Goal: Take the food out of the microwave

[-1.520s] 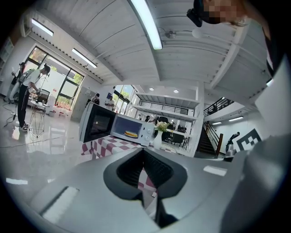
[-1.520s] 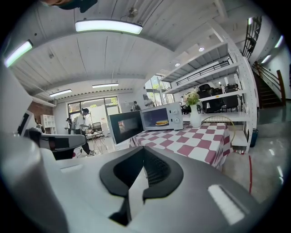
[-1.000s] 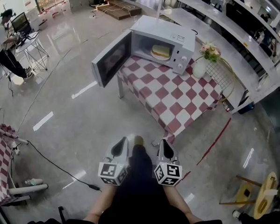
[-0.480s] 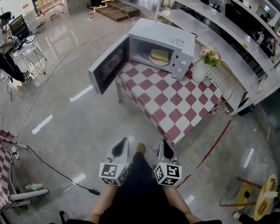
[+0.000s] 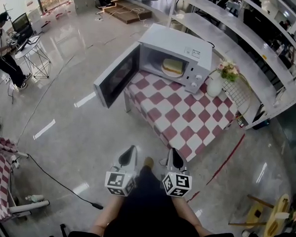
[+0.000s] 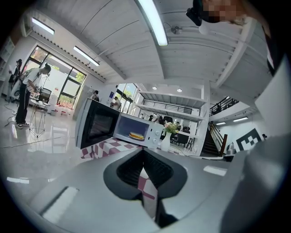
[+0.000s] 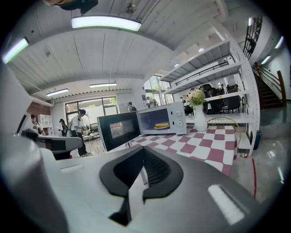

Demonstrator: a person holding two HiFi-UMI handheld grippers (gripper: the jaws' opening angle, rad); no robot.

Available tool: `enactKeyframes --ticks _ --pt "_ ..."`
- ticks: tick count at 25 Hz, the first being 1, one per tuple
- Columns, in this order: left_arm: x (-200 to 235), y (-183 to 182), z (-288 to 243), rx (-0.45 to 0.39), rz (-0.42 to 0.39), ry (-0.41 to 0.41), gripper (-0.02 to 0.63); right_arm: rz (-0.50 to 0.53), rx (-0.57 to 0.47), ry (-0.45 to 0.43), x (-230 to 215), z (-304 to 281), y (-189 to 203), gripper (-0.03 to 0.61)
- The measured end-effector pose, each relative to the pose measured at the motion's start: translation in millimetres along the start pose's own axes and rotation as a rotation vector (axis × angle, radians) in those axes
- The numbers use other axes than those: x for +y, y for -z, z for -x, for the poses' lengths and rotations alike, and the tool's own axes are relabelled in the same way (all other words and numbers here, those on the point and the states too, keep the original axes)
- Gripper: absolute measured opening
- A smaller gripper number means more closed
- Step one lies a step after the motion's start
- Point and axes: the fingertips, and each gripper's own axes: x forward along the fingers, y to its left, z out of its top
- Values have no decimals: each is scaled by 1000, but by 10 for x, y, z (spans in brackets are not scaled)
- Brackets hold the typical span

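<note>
Head view: the food (image 5: 173, 66), a yellow slab, lies inside the microwave (image 5: 187, 42), well ahead of the left gripper (image 5: 132, 148) and the right gripper (image 5: 171, 151), which both point toward it. The microwave's door (image 5: 115, 76) stands swung open. The microwave sits on a red-and-white checked table (image 5: 187, 120), with a white vase of flowers (image 5: 215, 86) just beside it. Glossy grey floor (image 5: 64, 116) spreads in front of the microwave and long shelves (image 5: 251, 39) run behind it. Each gripper's jaws are pressed together, with nothing held between them

Food (image 5: 173, 66) in the open microwave (image 5: 184, 43), too small and distant for a sure name
</note>
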Motion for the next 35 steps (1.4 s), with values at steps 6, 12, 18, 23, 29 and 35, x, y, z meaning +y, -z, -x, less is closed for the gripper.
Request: enactKeyframes --ticks 6,12,18,23,29,35 --pt "150 -66 -259 1 9 -18 8 10 9 -15 -24 -314 -105 2" --pt "276 -159 -562 2 17 -32 8 16 17 -26 -84 -641 -249 2" --pt "340 -244 -879 -1 18 -43 8 16 26 -46 -155 -932 -364 2" --pt "362 -280 -1145 4 14 -47 8 16 29 -59 -267 -1181 -456 2" --pt "417 -319 -1397 13 7 -60 8 6 31 -74 -383 -1444 -543 2" --pt "456 -341 -1618 17 2 -69 8 -3 40 -82 -480 -1660 -570 2"
